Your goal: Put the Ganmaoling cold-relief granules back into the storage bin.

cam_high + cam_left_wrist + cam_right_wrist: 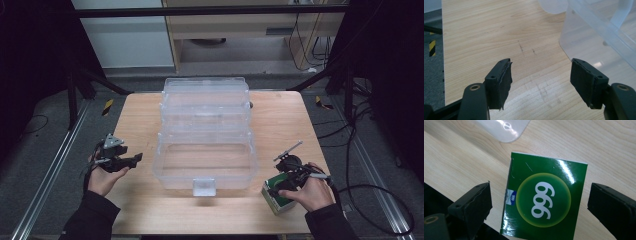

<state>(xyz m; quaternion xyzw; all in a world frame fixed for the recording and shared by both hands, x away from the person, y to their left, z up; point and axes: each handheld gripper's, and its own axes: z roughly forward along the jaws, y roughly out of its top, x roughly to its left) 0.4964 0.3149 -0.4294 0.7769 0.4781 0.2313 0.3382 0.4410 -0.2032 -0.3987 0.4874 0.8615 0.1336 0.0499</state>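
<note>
A clear plastic tiered box (pixel 206 135) stands open in the middle of the wooden table (pixel 135 120), its latch tab (pixel 204 186) facing me. A small green carton marked 999 (pixel 544 197) lies flat near the table's front right corner (pixel 276 196). My right gripper (pixel 539 206) hovers over the carton, open, one jaw on each side of it and neither touching. My left gripper (pixel 127 161) is held open above bare wood left of the box; in the left gripper view (pixel 541 83) its jaws stand wide apart with nothing between them, the box's corner (pixel 584 40) ahead to the right.
Bare wood lies left and right of the box and along the front edge. Black frame legs (pixel 95 82) and cables (pixel 360 190) lie on the grey floor around the table. A yellow-black striped marker (pixel 107 106) sits off the far left corner.
</note>
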